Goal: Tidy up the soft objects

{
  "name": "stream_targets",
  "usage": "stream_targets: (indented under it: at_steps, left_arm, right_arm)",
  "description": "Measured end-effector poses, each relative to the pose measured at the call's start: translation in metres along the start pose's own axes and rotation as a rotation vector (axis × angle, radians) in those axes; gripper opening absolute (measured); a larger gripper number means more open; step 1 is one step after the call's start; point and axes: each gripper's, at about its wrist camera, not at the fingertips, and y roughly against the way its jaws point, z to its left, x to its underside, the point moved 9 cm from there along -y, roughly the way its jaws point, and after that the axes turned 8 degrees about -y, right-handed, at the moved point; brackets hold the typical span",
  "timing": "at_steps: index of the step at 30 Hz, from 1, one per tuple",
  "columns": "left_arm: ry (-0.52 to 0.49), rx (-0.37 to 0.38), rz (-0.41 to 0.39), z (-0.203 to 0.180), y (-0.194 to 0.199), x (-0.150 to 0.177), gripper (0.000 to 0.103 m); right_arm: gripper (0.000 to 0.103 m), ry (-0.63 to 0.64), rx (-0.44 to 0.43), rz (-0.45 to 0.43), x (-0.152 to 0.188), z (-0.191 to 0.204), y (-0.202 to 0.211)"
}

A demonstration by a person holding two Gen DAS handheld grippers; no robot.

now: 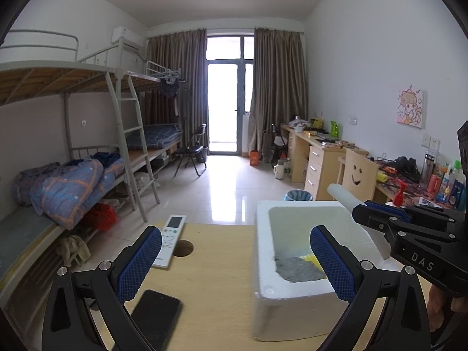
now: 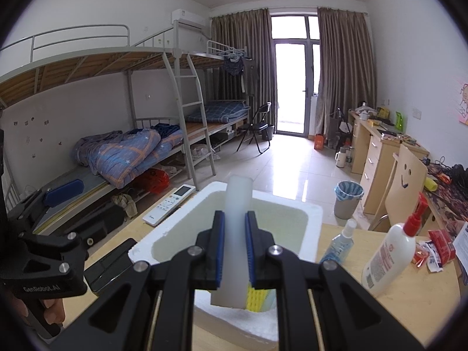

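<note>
A light wooden desk point(image 1: 216, 278) carried a white foam box point(image 1: 295, 301) near its middle. Toward the left edge lay a white remote point(image 1: 171, 241) beside a round cable hole point(image 1: 183, 248), with a black phone point(image 1: 156, 318) nearer the front. Toward the right edge stood a small spray bottle point(image 2: 339, 241), a white pump bottle point(image 2: 389, 251) and red wrappers point(image 2: 435, 251).

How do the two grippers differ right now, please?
The left gripper stands wide open and empty; the right gripper is shut on a white foam bar. The left gripper sits beside the foam box, the right gripper over it. Both have black frames and blue pads.
</note>
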Motion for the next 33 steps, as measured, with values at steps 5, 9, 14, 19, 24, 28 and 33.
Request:
stream_targets:
  at_steps: [5,9,14,19,24,28,33]
  left_arm:
    - [0.018,-0.012,0.006,0.009,-0.002,0.004,0.102]
    - [0.031,-0.013,0.014,0.013,-0.003,0.007,0.102]
    - [0.032,-0.012,0.013,0.016,-0.002,0.009,0.102]
    - [0.035,-0.010,0.015,0.016,-0.002,0.008,0.102]
    - [0.037,-0.011,0.016,0.016,-0.002,0.008,0.102]
    - [0.035,-0.009,0.021,0.012,-0.001,0.007,0.102]
    - [0.029,-0.004,0.016,0.006,0.002,0.003,0.102]
  right_arm:
    - [0.017,0.005,0.004,0.009,0.000,0.002,-0.005]
    - [0.017,0.013,0.018,0.016,0.000,0.002,-0.012]
    - [0.023,-0.016,0.025,0.034,0.001,-0.006,-0.020]
    - [0.049,-0.020,0.033,0.034,0.002,-0.006,-0.020]
    - [0.065,-0.021,0.033,0.025,0.001,-0.007,-0.014]
    - [0.065,-0.030,0.031,0.025,0.000,-0.008,-0.011]
    - [0.066,-0.049,0.027,0.009,-0.004,-0.015,0.003]
